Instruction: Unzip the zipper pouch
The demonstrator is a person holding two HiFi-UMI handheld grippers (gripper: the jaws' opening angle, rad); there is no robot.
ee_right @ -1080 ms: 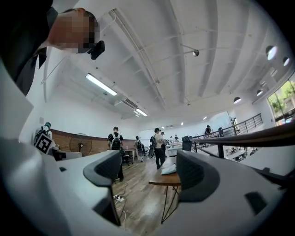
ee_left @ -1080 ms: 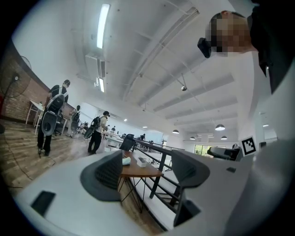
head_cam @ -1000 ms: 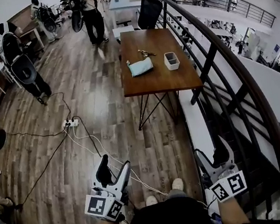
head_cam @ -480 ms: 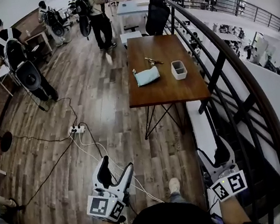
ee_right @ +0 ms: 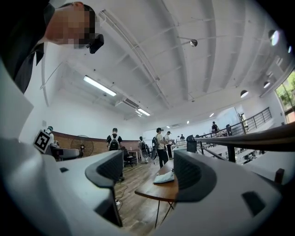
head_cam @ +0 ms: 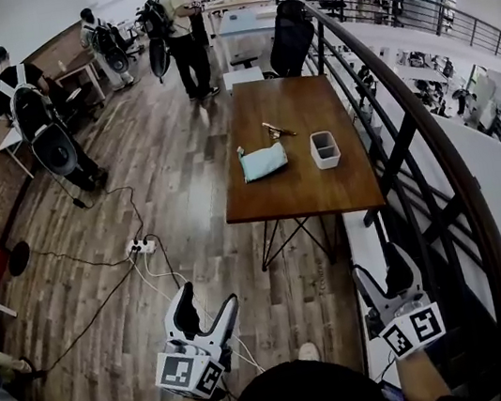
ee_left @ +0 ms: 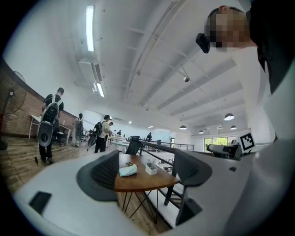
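A light blue zipper pouch (head_cam: pixel 264 161) lies zipped on the wooden table (head_cam: pixel 307 195) well ahead of me, small in the left gripper view (ee_left: pixel 128 171) and the right gripper view (ee_right: pixel 164 178). Both grippers are held low near my body, far short of the table. My left gripper (head_cam: pixel 205 309) (ee_left: pixel 145 170) is open; its jaws have just been opening and nothing is between them. My right gripper (head_cam: pixel 384 275) (ee_right: pixel 150 174) also stands open and empty.
A white box (head_cam: pixel 324 149) and a small metal item (head_cam: pixel 277 130) share the table with the pouch. A dark railing (head_cam: pixel 408 121) runs along the right. Cables and a power strip (head_cam: pixel 139 247) lie on the floor at left. People with backpacks (head_cam: pixel 43 125) stand beyond.
The table and pouch have come closer and sit lower in the head view. Both grippers have travelled forward with me. The left jaws stand slightly wider.
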